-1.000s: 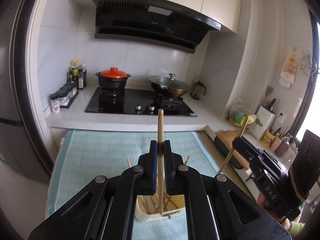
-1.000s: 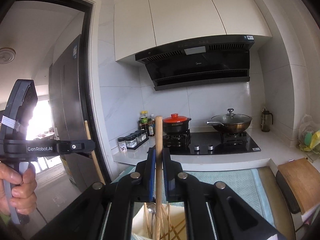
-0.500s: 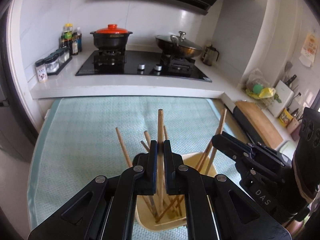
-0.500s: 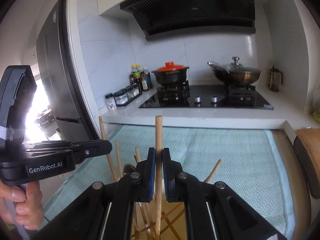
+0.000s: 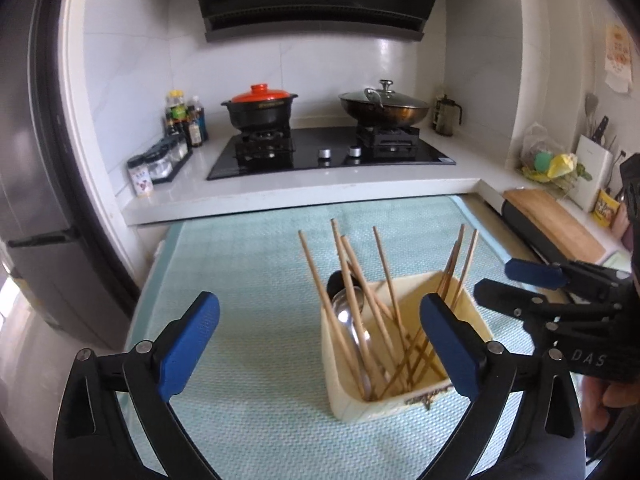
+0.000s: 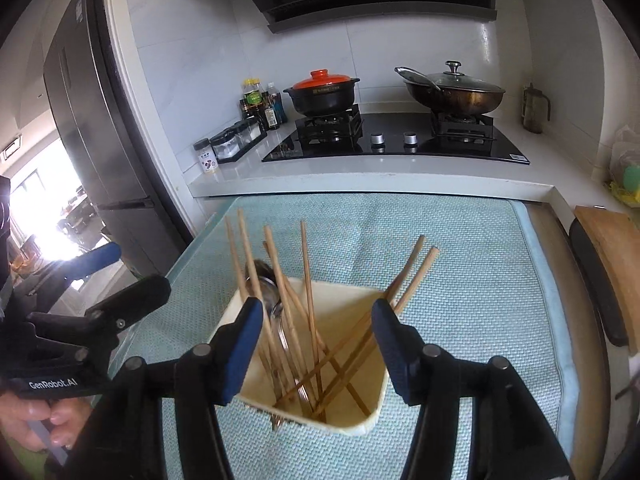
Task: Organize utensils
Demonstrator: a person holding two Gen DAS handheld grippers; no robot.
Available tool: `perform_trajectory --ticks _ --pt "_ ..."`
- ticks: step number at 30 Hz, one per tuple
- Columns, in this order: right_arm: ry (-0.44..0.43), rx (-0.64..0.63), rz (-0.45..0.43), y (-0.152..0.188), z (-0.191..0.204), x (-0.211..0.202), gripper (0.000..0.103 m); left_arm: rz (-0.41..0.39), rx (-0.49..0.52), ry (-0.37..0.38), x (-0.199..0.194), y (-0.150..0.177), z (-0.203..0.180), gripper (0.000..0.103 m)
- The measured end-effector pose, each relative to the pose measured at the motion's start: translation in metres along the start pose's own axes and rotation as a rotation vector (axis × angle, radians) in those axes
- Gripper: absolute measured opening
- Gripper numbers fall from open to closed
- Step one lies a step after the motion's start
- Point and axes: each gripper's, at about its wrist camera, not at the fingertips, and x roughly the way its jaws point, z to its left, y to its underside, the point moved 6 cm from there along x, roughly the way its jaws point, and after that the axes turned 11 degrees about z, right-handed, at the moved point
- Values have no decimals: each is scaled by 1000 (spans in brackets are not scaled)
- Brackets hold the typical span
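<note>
While hovering above the holder [image 5: 404, 392] of chopsticks [image 5: 384, 276], both left [image 5: 320, 344] and right [image 6: 316, 344] jaws gape wide, gripping nothing.

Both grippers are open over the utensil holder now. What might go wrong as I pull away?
The left gripper and right gripper straddle the cream holder. The chopsticks lean out at loose angles, so a finger could snag one and tip the holder. The spoon might also be knocked.

The spoon's [image 5: 352, 320] handle is hidden among chopsticks [image 5: 384, 276] inside the holder [image 5: 404, 400].
</note>
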Motion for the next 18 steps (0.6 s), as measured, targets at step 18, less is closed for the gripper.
perform_trajectory --ticks 18 --pt "180 -70 -159 159 76 -166 89 -38 -59 -95 -174 169 -23 103"
